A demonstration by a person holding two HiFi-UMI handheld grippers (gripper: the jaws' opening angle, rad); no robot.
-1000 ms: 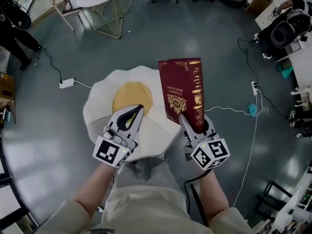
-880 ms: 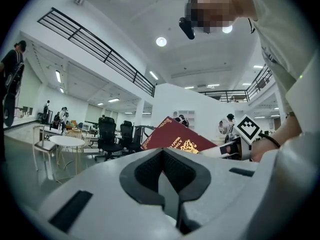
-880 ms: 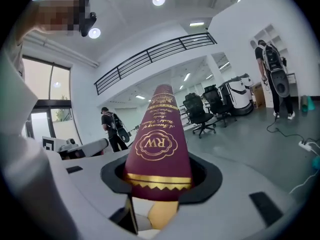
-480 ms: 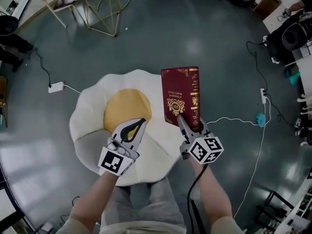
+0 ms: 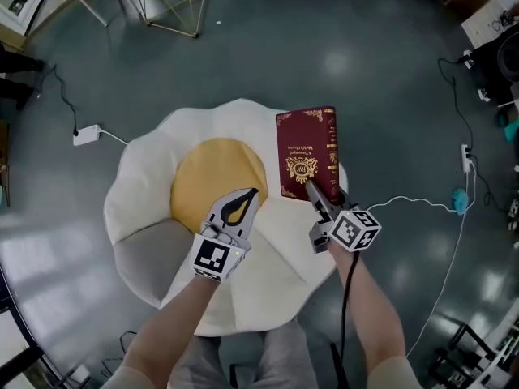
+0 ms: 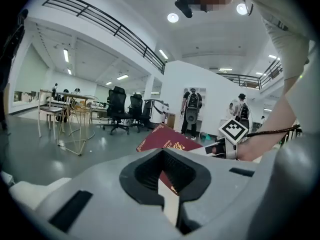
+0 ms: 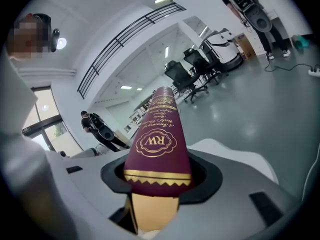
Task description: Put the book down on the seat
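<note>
Jaws of the right gripper [image 5: 315,192] pinch the red book [image 5: 306,154] over the seat [image 5: 146,197], while the left gripper [image 5: 252,192] jaws are pressed together

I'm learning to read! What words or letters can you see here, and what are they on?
"RW": gold emblem on the spine of the red book.
Gold script above it on the spine: too blurred to read.
Gold title on the book's front cover, in the head view: too small to read.
Square markers on the left gripper and right gripper: black-and-white patterns, no words.
</note>
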